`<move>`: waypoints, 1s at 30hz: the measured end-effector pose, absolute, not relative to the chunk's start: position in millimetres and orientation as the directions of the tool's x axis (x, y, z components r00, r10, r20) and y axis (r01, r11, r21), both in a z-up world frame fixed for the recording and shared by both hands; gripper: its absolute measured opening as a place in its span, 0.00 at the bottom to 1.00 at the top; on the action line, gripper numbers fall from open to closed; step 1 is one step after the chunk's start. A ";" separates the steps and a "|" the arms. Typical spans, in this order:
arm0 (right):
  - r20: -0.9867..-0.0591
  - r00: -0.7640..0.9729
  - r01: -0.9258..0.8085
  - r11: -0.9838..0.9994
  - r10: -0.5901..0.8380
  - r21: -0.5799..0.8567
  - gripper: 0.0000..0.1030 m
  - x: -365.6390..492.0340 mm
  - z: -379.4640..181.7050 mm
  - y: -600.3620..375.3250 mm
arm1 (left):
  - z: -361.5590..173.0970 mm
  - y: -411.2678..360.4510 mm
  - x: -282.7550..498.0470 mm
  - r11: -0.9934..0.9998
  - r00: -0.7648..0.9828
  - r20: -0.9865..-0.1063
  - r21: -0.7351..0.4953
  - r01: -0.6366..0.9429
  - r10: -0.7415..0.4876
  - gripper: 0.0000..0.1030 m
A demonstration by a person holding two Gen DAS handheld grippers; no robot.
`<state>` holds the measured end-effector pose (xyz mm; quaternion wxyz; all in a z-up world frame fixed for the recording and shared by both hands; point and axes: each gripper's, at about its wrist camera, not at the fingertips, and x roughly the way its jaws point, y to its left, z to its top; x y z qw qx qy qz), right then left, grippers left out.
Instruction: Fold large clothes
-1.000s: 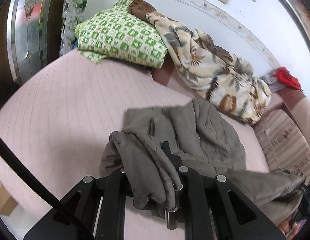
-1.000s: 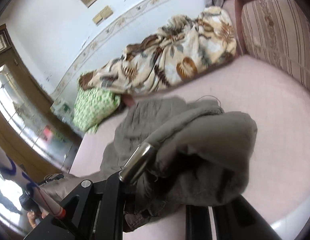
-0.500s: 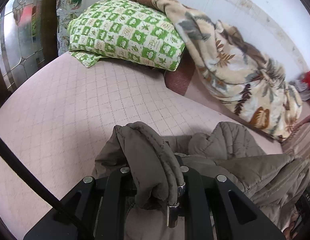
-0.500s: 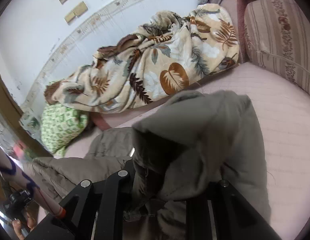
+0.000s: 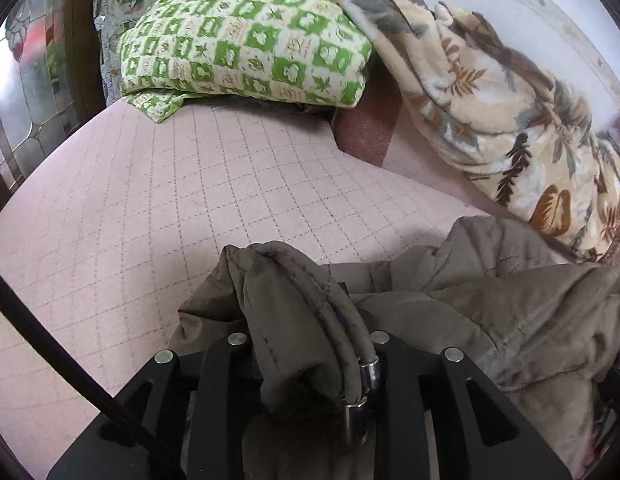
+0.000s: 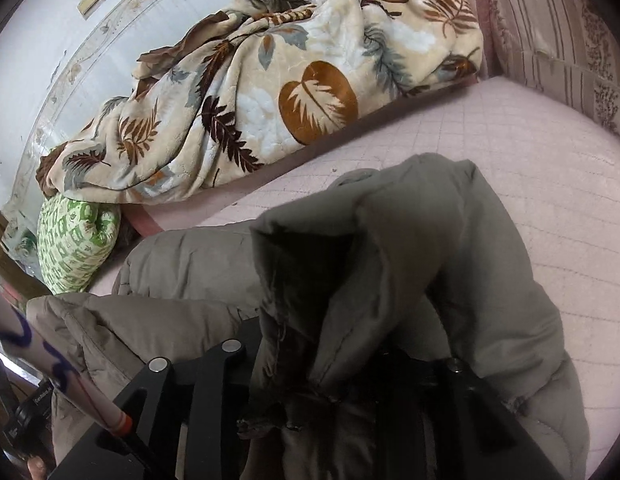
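Left gripper [image 5: 310, 344] clamped on a fold of olive jacket [image 5: 490, 320], pink quilted bed [image 5: 170, 208], green checked pillow [image 5: 246, 48] far left, leaf-print blanket [image 5: 502, 112] far right

A pink quilted bed [image 5: 158, 208] is seen, with a grey-brown jacket [image 6: 410, 240] laid near its front edge and a green-checked pillow [image 5: 246, 48] and leaf-print blanket [image 6: 270, 92] along its far edge.
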<state>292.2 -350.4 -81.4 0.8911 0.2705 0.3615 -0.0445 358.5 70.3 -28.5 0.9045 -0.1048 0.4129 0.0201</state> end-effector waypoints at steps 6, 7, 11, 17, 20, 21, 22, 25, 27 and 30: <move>-0.617 0.770 0.232 0.831 0.160 0.506 0.64 276.2 -57.7 -350.2 | 32.7 89.2 308.4 0.928 0.752 -0.639 -0.358 -0.107 -0.160 0.78; -0.607 0.778 0.226 0.828 0.164 0.514 0.74 272.9 -52.6 -349.5 | 45.0 91.9 295.4 0.923 0.777 -0.611 -0.368 -0.109 -0.151 0.78; -0.563 0.826 0.266 0.856 0.035 0.443 0.93 247.1 -23.1 -345.2 | 68.3 94.5 262.2 0.944 0.789 -0.606 -0.306 -0.121 -0.095 0.79; -0.479 0.876 0.216 0.938 -0.063 0.271 0.88 207.1 18.1 -306.0 | 47.7 109.5 218.0 0.952 0.761 -0.646 -0.195 -0.235 0.056 0.79; -0.480 0.876 0.074 0.974 0.038 0.212 0.82 199.1 21.9 -260.6 | 22.1 117.0 217.9 0.953 0.720 -0.683 -0.122 -0.277 0.122 0.79; -0.483 0.872 0.026 0.978 0.079 0.205 0.82 200.2 21.8 -243.0 | 15.6 120.0 220.0 0.953 0.712 -0.693 -0.122 -0.276 0.117 0.79; -0.493 0.863 -0.019 0.980 0.116 0.197 0.80 204.7 21.1 -224.8 | 9.2 124.4 222.2 0.951 0.708 -0.697 -0.131 -0.279 0.112 0.79; -0.526 0.834 -0.100 0.983 0.168 0.155 0.77 226.2 14.1 -178.0 | -2.4 132.5 232.3 0.949 0.706 -0.697 -0.125 -0.289 0.123 0.79; -0.571 0.801 -0.132 0.984 0.177 0.120 0.71 249.2 2.3 -154.0 | -8.6 134.3 243.6 0.956 0.687 -0.713 -0.084 -0.281 0.139 0.79; -0.643 0.761 -0.092 0.995 0.088 0.027 0.69 294.5 -24.8 -128.6 | -11.6 138.4 256.3 0.962 0.672 -0.729 -0.069 -0.266 0.133 0.79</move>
